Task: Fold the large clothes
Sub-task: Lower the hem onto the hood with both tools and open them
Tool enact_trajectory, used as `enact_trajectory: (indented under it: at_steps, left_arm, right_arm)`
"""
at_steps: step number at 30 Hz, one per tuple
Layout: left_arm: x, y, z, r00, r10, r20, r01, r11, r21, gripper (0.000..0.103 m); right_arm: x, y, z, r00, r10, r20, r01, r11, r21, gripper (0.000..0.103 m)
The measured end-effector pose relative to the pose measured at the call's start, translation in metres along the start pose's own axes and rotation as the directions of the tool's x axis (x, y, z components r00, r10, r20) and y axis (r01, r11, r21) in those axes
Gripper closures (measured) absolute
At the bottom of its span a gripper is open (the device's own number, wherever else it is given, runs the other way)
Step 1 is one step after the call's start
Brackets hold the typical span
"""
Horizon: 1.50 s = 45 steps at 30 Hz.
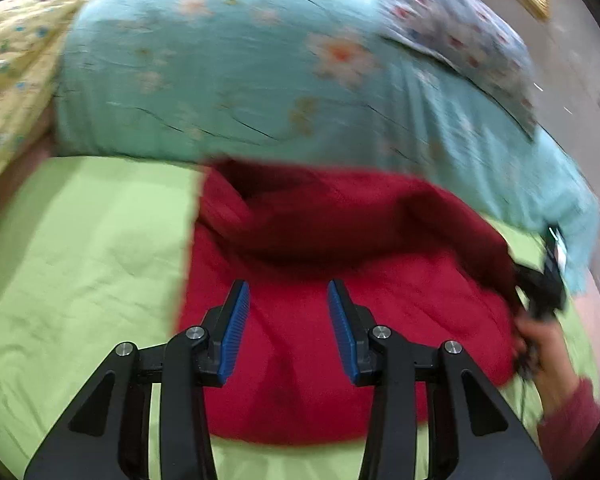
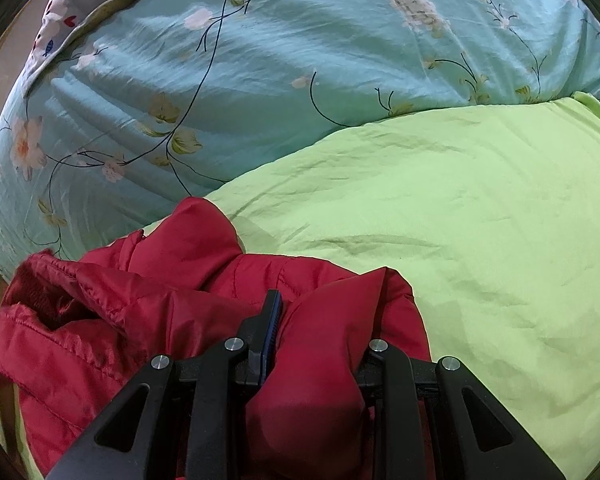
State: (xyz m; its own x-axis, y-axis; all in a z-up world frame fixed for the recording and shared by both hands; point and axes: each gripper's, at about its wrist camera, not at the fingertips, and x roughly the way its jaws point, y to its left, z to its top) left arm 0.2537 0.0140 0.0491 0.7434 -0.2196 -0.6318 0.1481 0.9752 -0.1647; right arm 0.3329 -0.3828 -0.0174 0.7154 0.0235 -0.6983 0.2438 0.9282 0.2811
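A red padded jacket lies on a light green sheet. My left gripper is open and empty just above the jacket's middle, blue pads apart. In the left wrist view the right gripper holds the jacket's right edge, with the person's hand behind it. In the right wrist view my right gripper is shut on a thick fold of the red jacket; the fabric bulges between the fingers and hides the right pad.
A teal floral quilt is heaped along the far side of the bed and also shows in the right wrist view. A yellow printed cloth lies far left. A patterned pillow rests on the quilt.
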Motion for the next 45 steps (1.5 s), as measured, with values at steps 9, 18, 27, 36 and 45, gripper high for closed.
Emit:
enact_trajectory:
  at_steps: [9,18,27,36,45]
  left_arm:
    - [0.093,-0.027,-0.013,0.978,0.167,-0.122,-0.154,0.982,0.108,0.063]
    - [0.104,-0.031,-0.005,0.975,0.196,-0.109,-0.183,0.976,0.119,0.063]
    - [0.106,-0.024,-0.001,0.974,0.198,-0.109,-0.186,0.977,0.105,0.063]
    - [0.139,0.004,0.028,0.975,0.154,-0.157,-0.152,0.988,0.026,0.060]
    - [0.171,0.019,0.046,0.974,0.114,-0.194,-0.121,0.992,-0.028,0.060]
  right_arm:
    - [-0.012,0.008,0.000,0.999,-0.040,0.005,0.040,0.999,-0.035,0.075]
    - [-0.089,0.014,-0.005,0.991,-0.046,0.123,0.056,0.995,-0.080,0.023]
    - [-0.087,0.046,-0.022,0.985,0.168,-0.030,-0.171,0.966,-0.193,0.023]
    - [-0.014,0.063,-0.025,0.992,0.026,-0.125,-0.061,0.955,-0.291,0.024]
    - [0.021,0.035,-0.007,0.989,0.050,-0.136,-0.069,0.988,-0.139,0.023]
